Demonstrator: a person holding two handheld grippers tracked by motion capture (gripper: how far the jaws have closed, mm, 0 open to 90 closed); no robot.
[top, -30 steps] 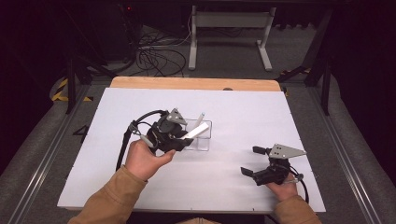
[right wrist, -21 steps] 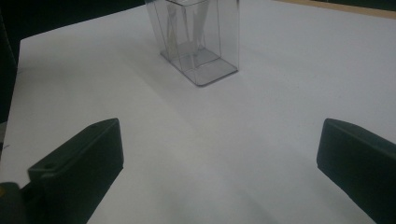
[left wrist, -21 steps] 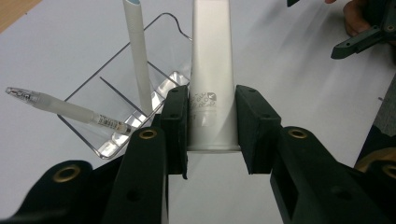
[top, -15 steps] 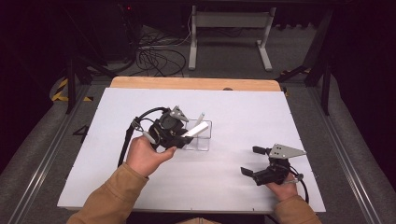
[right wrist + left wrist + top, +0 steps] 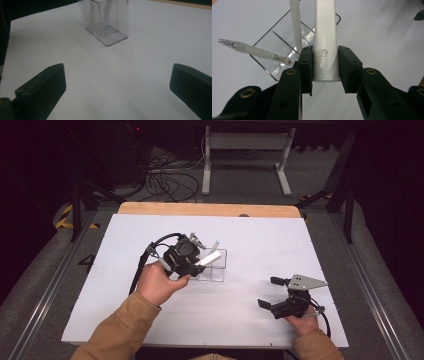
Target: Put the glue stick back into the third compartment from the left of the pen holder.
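White table (image 5: 310, 250): nothing has shifted since 1 second ago, so the insertion is paused mid-way. Clear organizer (image 5: 216, 268) sits at center, holding 2 pens; 1 pen (image 5: 253, 49) leans toward 10 o'clock. Left gripper (image 5: 325, 66) is clamped on the silver bar (image 5: 325, 37), angled into the organizer. Right gripper (image 5: 117, 82), at 4 o'clock, is spread wide and empty.

Bright white table (image 5: 125, 310), dark surroundings, soft shadows, slight blur in close views
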